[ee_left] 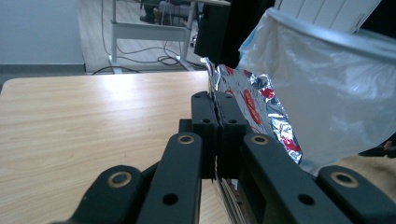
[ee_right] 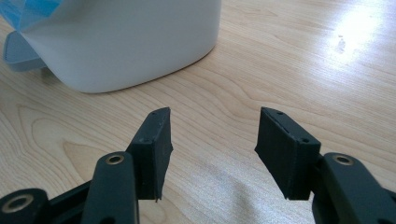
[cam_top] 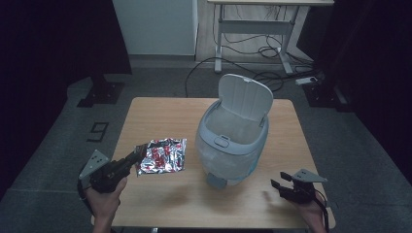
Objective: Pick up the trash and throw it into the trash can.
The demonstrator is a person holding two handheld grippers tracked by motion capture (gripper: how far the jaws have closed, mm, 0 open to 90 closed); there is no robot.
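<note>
One foil wrapper (cam_top: 161, 156) pinched in left fingers (cam_top: 137, 153), just left of open bin (cam_top: 233, 141) at frame centre; right fingers (cam_top: 279, 186) spread, empty.

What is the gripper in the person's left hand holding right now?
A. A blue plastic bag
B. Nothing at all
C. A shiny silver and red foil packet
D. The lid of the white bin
C: the left gripper has its jaws closed on the edge of the crinkled foil packet, lifted beside the open bin; in the left gripper view the foil is pinched between the pads.
</note>
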